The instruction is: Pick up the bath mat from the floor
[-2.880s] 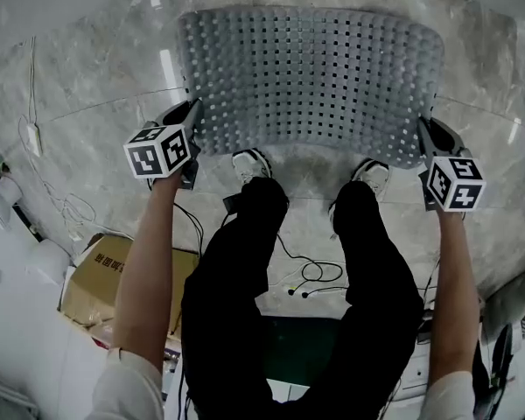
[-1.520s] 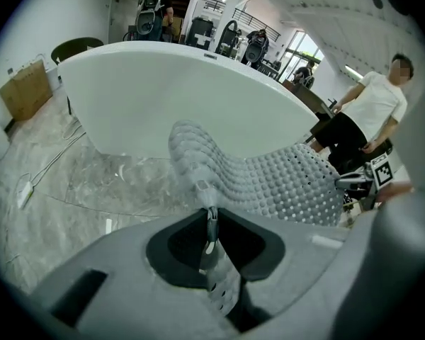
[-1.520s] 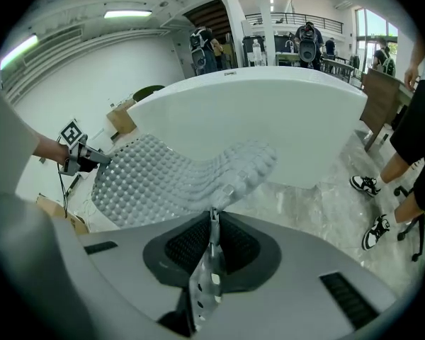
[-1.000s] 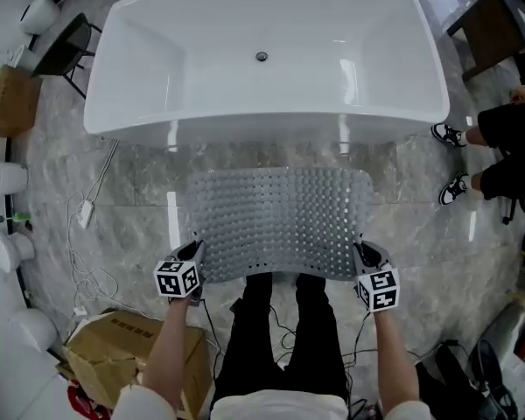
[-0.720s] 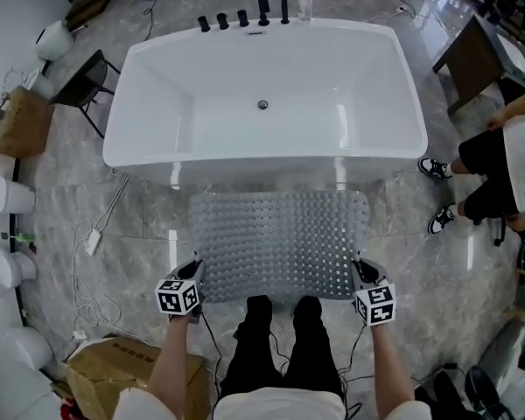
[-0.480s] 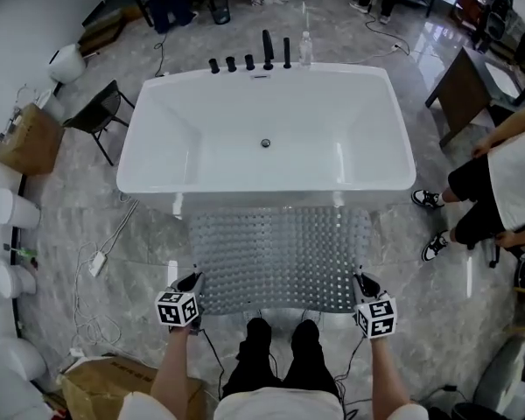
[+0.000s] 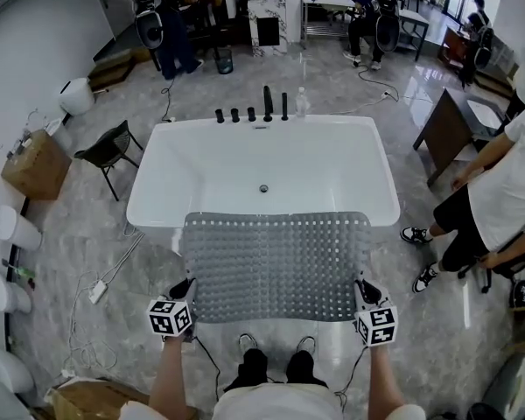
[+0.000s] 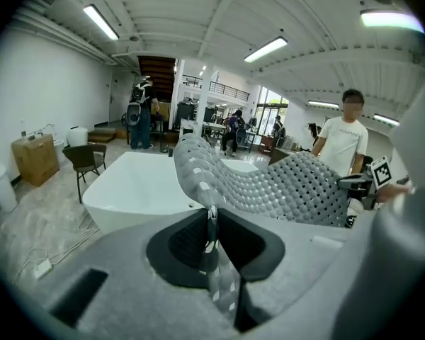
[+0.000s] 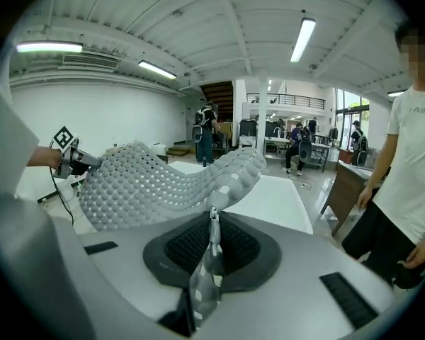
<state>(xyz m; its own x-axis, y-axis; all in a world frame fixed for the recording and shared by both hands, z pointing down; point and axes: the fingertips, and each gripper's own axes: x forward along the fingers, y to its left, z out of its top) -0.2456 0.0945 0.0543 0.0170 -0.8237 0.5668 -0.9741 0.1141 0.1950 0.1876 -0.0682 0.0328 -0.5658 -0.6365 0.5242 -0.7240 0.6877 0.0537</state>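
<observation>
Bath mat [image 7: 276, 265] held up off the floor by its two near corners.
Head view: the gray mat full of holes is up in the air above the floor [image 7: 96, 234], spread out flat in front of the white bathtub [image 7: 262, 160], and its far edge hides part of the tub's near rim; the left gripper [image 7: 187, 289] bites the near left corner and the right gripper [image 7: 360, 289] bites the near right corner. Left gripper view: the two jaws squeeze the thin edge of the mat [image 8: 283, 186], which bends up and runs off to the right, with the tub behind it. Right gripper view: these jaws pinch the mat [image 9: 149, 183] edge too, the mat runs off to the left, and a person in a white shirt [image 9: 411, 176] stands at the right.
</observation>
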